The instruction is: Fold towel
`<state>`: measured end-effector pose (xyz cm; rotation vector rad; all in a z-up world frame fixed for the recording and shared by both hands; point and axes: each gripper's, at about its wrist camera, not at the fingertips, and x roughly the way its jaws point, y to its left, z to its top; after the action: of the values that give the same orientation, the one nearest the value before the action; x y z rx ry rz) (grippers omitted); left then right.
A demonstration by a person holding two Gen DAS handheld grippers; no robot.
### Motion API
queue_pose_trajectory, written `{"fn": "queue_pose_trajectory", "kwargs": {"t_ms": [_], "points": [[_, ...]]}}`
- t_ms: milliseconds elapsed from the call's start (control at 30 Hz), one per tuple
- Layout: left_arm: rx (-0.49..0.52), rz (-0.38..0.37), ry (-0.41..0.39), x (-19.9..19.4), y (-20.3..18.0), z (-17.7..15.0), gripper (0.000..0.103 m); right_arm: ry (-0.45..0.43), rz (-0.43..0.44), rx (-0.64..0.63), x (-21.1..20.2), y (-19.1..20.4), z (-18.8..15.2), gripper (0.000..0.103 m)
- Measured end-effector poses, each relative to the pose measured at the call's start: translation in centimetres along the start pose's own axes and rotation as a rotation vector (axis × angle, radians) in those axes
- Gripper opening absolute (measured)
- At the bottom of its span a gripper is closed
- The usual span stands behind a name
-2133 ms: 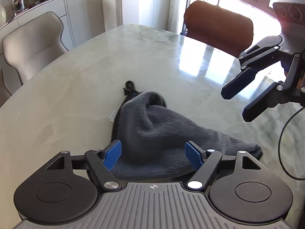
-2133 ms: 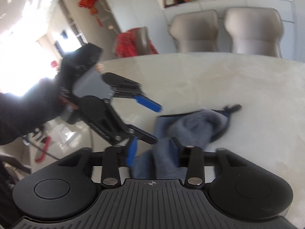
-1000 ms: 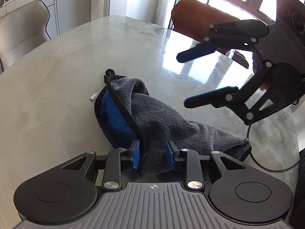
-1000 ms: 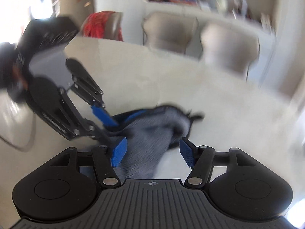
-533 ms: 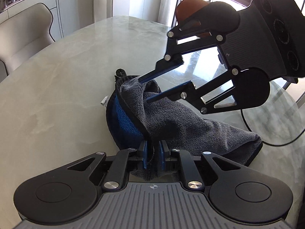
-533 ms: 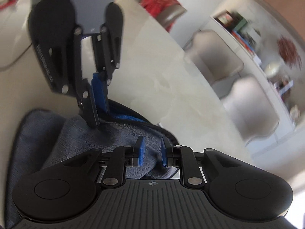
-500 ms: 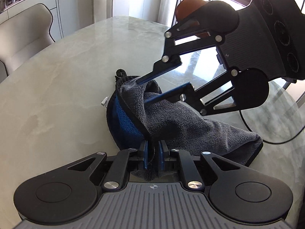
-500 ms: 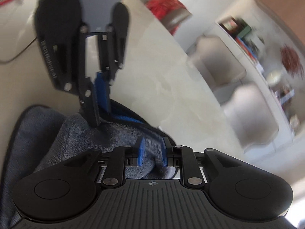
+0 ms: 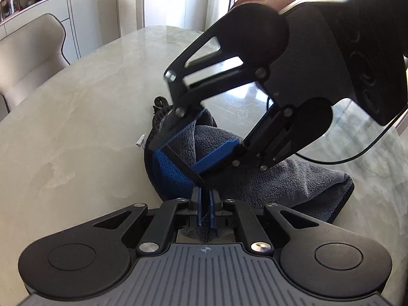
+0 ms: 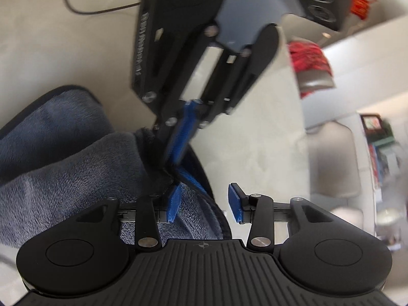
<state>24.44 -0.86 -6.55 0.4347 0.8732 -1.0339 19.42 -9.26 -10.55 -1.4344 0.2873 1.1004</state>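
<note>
A grey towel [image 9: 267, 178] with a blue underside and black hem lies bunched on the marble table [image 9: 76, 132]. My left gripper [image 9: 204, 210] is shut on the towel's near edge. My right gripper [image 9: 196, 150] hangs over the towel just ahead of the left one, jaws apart around a raised fold. In the right wrist view the right gripper [image 10: 205, 202] is open, one pad against the towel [image 10: 63, 158], and the left gripper [image 10: 181, 140] is shut on the hem.
A beige chair [image 9: 28, 56] stands at the table's left side. A black cable [image 9: 369, 148] loops over the table on the right. White cabinets [image 9: 188, 7] line the far wall. Another chair [image 10: 331, 158] shows beyond the table.
My right gripper has opened and moved down closer to the left gripper along the towel's edge. The left gripper stays shut on the towel.
</note>
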Motion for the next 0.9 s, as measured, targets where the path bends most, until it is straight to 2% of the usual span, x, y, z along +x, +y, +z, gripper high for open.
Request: {"fn": "queue_pose_trajectory", "kwargs": {"t_ms": [67,100,133,267,333,433,500,633,733,833,900], "points": [[0.006,0.009,0.007,0.0,0.0,0.0,0.005,0.009,0.024,-0.007,0.6,0.2,0.3,0.034],[0.01,0.016,0.011,0.1,-0.1,0.0,0.005,0.024,0.052,0.013,0.9,0.1,0.4,0.013],[0.019,0.027,0.016,0.1,-0.2,-0.1,0.007,0.031,0.071,0.038,1.0,-0.1,0.6,0.006],[0.101,0.101,0.021,-0.6,-1.2,-0.2,0.017,0.047,0.105,0.111,0.5,-0.1,1.0,0.004],[0.155,0.125,0.007,-1.1,-1.9,-0.2,0.036,0.051,0.119,0.151,-0.4,0.2,0.8,0.004],[0.296,0.159,-0.011,-1.2,-3.3,-0.2,0.055,0.043,0.156,0.231,-2.2,0.5,0.3,0.004],[0.397,0.177,-0.025,-1.1,-4.2,-0.2,0.056,0.036,0.187,0.291,-3.4,0.3,0.4,0.004],[0.546,0.156,-0.01,-0.7,-5.4,0.0,0.056,0.04,0.203,0.369,-5.2,0.2,0.3,0.004],[0.612,0.139,0.016,-1.3,-5.8,0.4,0.056,0.035,0.212,0.47,-5.9,-0.5,-0.5,0.004],[0.666,0.156,0.027,-1.5,-5.5,0.6,0.056,0.026,0.209,0.526,-6.5,-0.6,-1.6,0.004],[0.742,0.155,0.048,-1.3,-5.7,0.5,0.056,0.01,0.214,0.559,-6.9,-0.9,-1.9,0.004]]}}
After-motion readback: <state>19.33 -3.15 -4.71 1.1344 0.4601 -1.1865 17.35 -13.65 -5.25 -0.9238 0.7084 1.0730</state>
